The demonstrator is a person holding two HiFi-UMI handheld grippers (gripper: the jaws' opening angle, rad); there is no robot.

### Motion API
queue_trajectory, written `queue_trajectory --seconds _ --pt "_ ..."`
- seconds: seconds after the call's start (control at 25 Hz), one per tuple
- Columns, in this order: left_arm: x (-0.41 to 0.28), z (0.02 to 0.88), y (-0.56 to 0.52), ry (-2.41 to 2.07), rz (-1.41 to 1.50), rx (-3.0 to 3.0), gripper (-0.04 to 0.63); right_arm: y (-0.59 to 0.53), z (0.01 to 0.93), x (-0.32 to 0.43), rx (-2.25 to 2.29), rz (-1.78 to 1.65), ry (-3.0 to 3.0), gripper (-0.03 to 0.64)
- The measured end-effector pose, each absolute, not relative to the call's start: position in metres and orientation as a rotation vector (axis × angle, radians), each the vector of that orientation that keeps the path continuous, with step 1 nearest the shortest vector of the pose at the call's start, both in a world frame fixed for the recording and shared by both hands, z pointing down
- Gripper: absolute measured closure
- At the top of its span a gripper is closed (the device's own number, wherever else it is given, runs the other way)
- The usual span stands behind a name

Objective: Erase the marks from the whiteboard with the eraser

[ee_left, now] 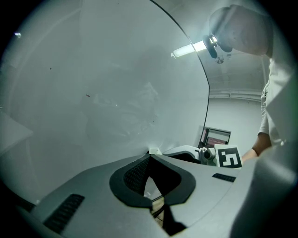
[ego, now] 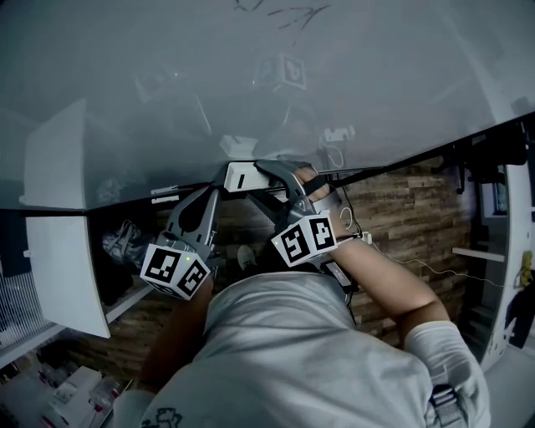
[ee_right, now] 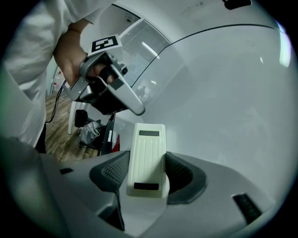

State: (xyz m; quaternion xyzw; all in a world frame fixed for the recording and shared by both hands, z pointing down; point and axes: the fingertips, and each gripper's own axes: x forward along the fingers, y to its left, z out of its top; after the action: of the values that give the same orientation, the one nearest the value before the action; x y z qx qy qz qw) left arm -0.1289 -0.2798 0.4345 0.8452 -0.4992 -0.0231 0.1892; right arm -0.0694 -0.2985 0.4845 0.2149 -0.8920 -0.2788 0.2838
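1. Whiteboard (ego: 334,75): fills the upper part of the head view. Its surface is glossy and shows reflections. It also fills most of both gripper views.

2. Person: stands close to the board in a light shirt (ego: 292,351), with both arms raised towards its lower edge. A wooden plank floor (ego: 401,217) shows below the board.

3. Right gripper (ee_right: 148,173): clenched on the eraser. In the right gripper view the two dark ribbed pads (ee_right: 111,172) press against the eraser's long sides.

4. Left gripper (ee_left: 151,174): clenched with nothing in it. In the left gripper view the tips of the jaws meet, and only a narrow wedge of floor shows behind them. In the head view it sits just beside the right gripper, on the person's left, and points at the board.

5. Eraser (ee_right: 146,158): a cream block with a ribbed back and a dark strip at each end. It points away from the right gripper towards the board, near the board's lower edge. Contact with the board cannot be confirmed.

6. Marks (ego: 288,12): a few dark strokes at the top of the head view, well apart from the eraser.
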Motion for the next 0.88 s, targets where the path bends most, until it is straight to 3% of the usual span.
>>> queue_trajectory --seconds 0.4,0.88 --pt "-0.141 0.439 -0.266 -1.45 -0.045 2.338 0.589 -0.3 0.545 -0.08 0.497 -0.735 -2.315 0.367" --pt "-0.143 0.429 -0.252 -1.442 -0.051 2.374 0.589 -0.298 0.51 -0.079 0.587 -0.802 -2.3 0.368"
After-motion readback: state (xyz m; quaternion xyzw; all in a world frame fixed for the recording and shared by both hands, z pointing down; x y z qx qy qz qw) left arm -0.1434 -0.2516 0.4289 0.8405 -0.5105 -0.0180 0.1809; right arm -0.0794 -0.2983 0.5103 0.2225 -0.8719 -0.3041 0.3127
